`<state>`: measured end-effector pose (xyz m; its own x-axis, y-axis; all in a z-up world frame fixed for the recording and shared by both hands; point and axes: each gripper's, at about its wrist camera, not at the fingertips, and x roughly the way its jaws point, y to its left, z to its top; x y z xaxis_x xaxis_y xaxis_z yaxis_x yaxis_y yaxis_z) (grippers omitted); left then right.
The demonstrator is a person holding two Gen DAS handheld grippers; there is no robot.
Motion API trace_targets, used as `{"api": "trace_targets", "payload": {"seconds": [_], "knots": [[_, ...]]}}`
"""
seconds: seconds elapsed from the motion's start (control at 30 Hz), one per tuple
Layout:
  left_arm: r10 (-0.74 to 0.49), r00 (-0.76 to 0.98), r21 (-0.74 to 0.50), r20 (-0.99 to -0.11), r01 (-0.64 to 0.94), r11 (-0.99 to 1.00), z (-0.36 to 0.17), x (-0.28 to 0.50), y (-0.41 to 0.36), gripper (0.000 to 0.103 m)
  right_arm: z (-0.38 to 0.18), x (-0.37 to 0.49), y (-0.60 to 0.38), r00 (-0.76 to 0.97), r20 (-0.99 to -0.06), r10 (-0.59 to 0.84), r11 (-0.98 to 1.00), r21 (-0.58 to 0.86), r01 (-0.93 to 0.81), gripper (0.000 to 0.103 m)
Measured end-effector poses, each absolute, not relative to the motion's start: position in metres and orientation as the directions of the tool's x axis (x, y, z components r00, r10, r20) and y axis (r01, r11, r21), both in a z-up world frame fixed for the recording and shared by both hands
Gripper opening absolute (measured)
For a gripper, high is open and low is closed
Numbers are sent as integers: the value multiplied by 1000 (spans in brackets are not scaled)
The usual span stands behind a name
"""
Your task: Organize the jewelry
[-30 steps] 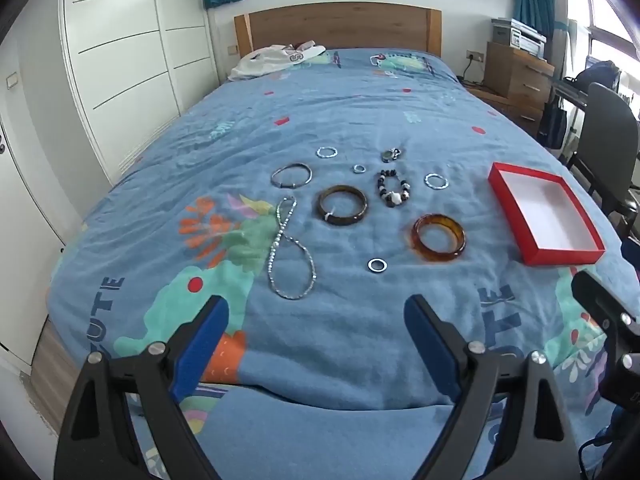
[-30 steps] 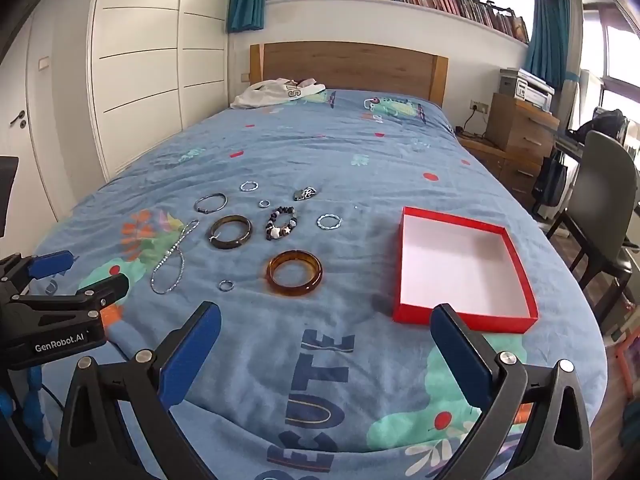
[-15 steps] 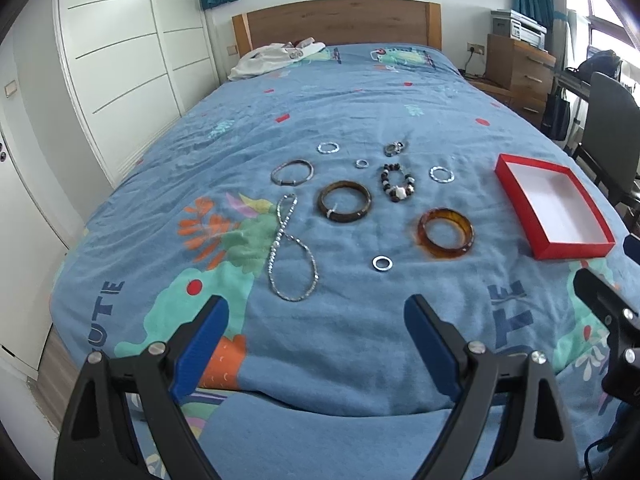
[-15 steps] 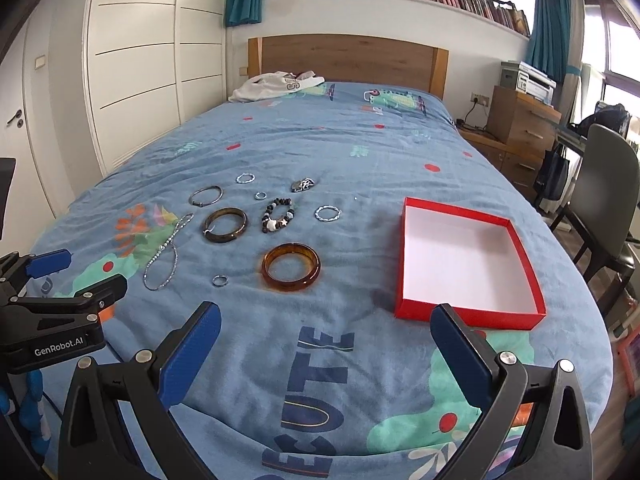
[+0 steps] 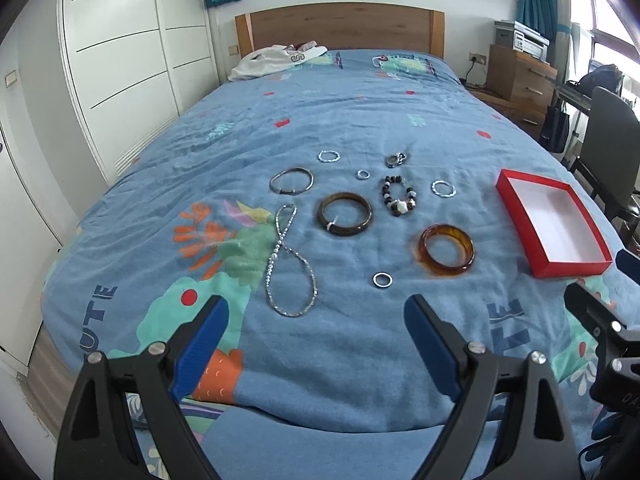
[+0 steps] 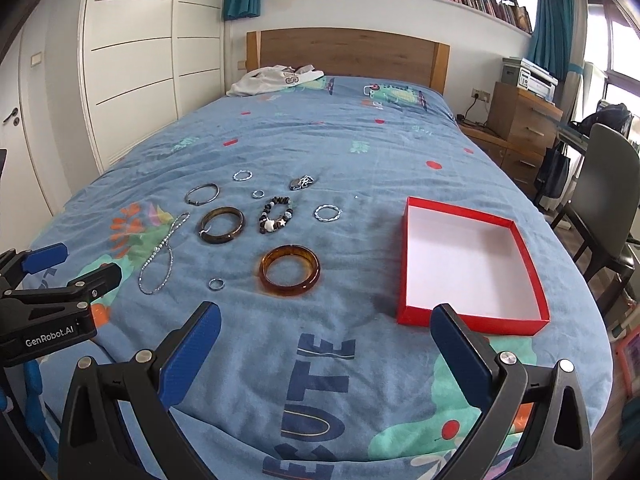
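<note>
Jewelry lies left of the red box (image 6: 472,312), with bare blanket (image 6: 360,240) between. Left gripper (image 5: 316,336) and right gripper (image 6: 324,344) hover wide open, holding nothing.

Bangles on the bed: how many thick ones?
2. Dark brown bangle mid-cluster, beside the beaded bracelet; amber bangle nearer the red box. None in the box.

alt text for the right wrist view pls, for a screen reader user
An open right gripper hovers over a blue patterned bedspread where jewelry lies loose: an amber bangle, a dark bangle, a beaded bracelet, a silver chain and small rings. An empty red box sits to their right; the left gripper shows at the left edge.
</note>
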<state>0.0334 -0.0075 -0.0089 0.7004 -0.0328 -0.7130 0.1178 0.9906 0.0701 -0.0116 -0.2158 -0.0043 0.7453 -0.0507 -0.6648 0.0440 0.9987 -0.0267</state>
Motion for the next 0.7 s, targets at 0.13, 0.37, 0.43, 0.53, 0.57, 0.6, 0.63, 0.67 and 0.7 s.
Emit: {"api": "trace_targets", "payload": {"seconds": [0.13,0.37,0.43,0.53,0.57,0.6,0.63,0.67,0.7], "knots": [[-40,688,65,-724,127,990,-11,38,-8,89,-7,-8,-215,739,-671,-52,999,-29,43,102],[-21,677,73,-735,110,991,-18,49,-5,89,-9,-2,-216,739,-672,-48,999,-29,39,102],[-12,682,77,-731,99,992,-20,51,-1,89,-10,0,-216,742,-668,-50,999,-32,38,102],[9,689,76,-725,67,995,-22,53,7,89,-13,5,-217,741,-670,-46,999,-29,35,102],[17,686,73,-727,53,996,-24,55,12,89,-14,7,-218,738,-674,-41,999,-26,32,102],[22,683,70,-731,43,997,-25,57,16,89,-15,8,-217,736,-676,-37,999,-24,28,102],[25,679,68,-734,36,997,-27,58,19,89,-18,11,-216,733,-680,-32,999,-22,23,102],[32,674,69,-738,29,997,-28,60,22,89,-20,12,-216,730,-683,-28,1000,-21,18,102],[38,668,70,-743,22,997,-30,62,25,89,-21,14,-215,728,-685,-23,1000,-18,15,102]]}}
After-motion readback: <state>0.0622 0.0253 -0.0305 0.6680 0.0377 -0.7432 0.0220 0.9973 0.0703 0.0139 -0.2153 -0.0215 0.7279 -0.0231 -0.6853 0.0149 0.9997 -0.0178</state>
